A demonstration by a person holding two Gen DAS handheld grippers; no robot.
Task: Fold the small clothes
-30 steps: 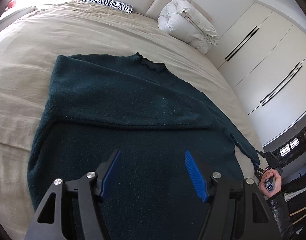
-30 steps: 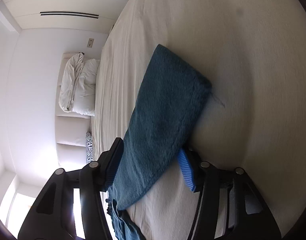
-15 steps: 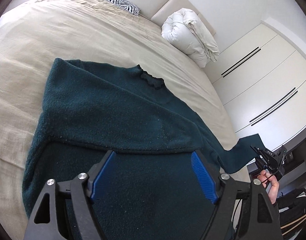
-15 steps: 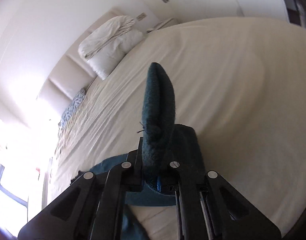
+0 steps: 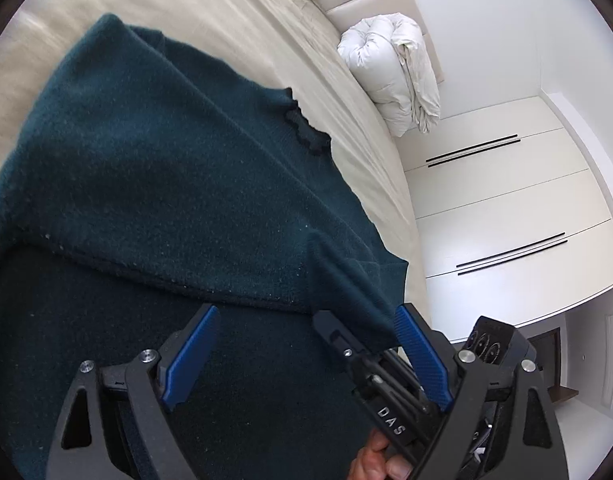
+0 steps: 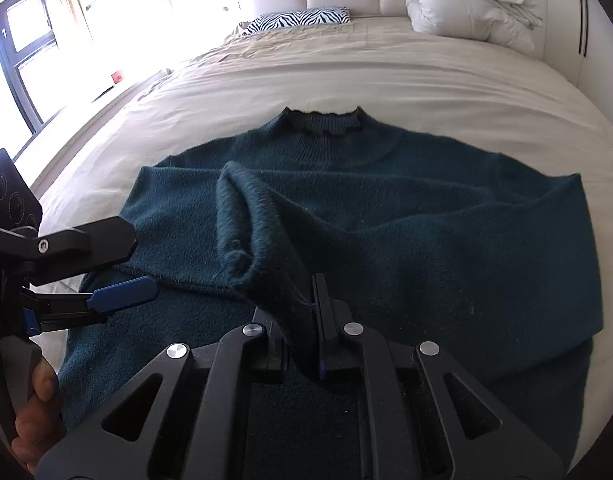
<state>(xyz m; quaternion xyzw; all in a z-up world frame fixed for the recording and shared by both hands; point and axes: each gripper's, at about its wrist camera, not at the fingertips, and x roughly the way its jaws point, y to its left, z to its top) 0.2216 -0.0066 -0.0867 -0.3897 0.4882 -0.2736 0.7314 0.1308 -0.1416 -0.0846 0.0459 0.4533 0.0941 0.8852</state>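
While my right claw (image 6: pixel 302 320) clamps the dark teal knitted sweater's (image 6: pixel 386 208) sleeve (image 6: pixel 250 220), cuff toward eleven o'clock, my left claw (image 5: pixel 306 354) gapes at nine.

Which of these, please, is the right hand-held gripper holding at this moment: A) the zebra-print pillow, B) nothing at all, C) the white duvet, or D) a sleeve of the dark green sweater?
D: the right hand-held gripper is shut on the sleeve of the dark green sweater, carried over the sweater's body; the left hand-held gripper is open.
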